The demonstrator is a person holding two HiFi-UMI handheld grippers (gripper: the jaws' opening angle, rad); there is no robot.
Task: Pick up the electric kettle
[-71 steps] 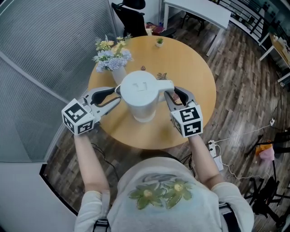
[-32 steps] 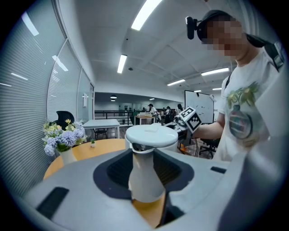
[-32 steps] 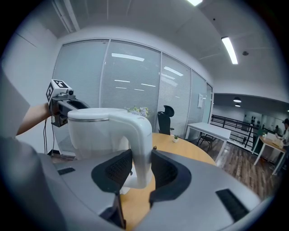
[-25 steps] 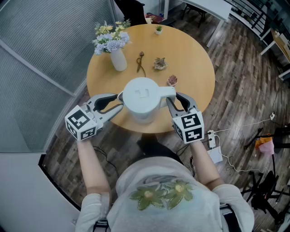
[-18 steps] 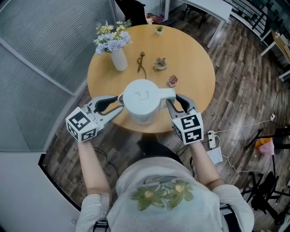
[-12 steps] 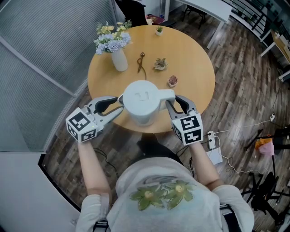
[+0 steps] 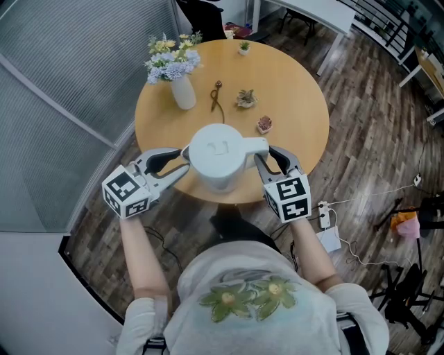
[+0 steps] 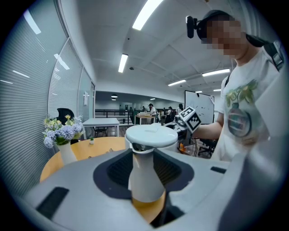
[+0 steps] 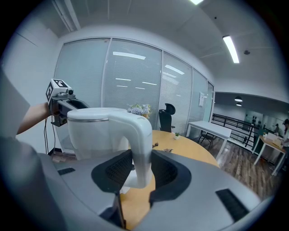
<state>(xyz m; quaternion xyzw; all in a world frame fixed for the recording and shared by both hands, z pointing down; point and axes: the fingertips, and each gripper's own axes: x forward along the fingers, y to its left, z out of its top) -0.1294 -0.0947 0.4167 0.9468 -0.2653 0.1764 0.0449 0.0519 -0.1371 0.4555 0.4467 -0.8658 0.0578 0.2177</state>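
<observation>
The white electric kettle hangs in the air over the near edge of the round wooden table, held from both sides. My left gripper is shut on its left side; in the left gripper view the dark pads press the narrow white part under the lid of the kettle. My right gripper is shut on the curved handle, which stands upright between its pads. The kettle stays level and its lid is closed.
A white vase of flowers stands at the table's far left. Small ornaments and a tiny pot lie mid-table, with a little plant at the far edge. A white desk and cables on the wooden floor lie to the right.
Since the earliest frame the kettle and both grippers have risen off the table and come toward me. Over the last second nothing has visibly moved.
</observation>
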